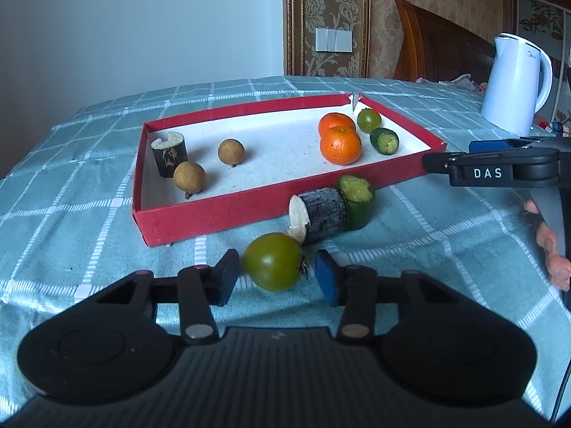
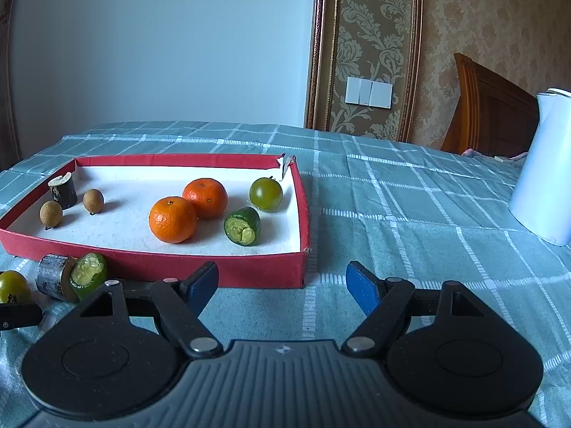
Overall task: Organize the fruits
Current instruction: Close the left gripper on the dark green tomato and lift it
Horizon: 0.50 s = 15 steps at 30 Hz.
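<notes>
A green tomato lies on the checked cloth between the blue pads of my left gripper, with a slim gap on each side; the gripper is open. Just behind it lie a dark cane stub and a green cucumber piece, against the front wall of the red tray. In the tray are two oranges, a green tomato, a cucumber piece, two brown longans and a cane stub. My right gripper stands open and empty before the tray's right corner.
A white kettle stands at the back right of the table, also visible at the right edge as the kettle. A person's hand holds the right gripper's handle. Bare cloth stretches between tray and kettle.
</notes>
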Available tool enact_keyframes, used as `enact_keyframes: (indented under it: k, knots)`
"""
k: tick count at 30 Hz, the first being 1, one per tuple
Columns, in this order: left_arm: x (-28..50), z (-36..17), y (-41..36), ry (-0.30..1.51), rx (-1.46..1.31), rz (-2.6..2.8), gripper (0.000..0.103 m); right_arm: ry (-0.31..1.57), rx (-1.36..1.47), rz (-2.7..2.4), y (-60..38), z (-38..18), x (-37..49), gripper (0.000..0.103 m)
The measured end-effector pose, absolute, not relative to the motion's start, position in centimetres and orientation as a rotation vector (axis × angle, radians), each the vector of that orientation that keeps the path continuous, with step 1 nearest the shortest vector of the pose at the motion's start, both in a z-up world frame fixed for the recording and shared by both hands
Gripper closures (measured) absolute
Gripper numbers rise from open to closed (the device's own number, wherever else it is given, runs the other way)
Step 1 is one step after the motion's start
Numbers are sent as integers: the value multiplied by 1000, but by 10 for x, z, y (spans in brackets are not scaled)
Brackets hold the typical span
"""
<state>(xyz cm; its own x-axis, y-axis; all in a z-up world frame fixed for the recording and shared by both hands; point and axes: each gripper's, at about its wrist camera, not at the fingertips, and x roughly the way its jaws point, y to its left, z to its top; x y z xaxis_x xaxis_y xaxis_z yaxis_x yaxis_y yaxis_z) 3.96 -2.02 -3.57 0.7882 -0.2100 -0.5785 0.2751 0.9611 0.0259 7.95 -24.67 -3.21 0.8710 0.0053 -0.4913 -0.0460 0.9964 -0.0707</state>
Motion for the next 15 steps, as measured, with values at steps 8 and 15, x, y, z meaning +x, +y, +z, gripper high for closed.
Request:
enact_keyframes:
  k: [8, 15]
  knots:
    - [38, -36, -21, 596, 115, -258, 71, 506, -88, 20, -247, -32, 78, 24]
    - [28, -21, -21, 555, 125, -261, 71, 508, -88, 21, -247, -32, 79, 24]
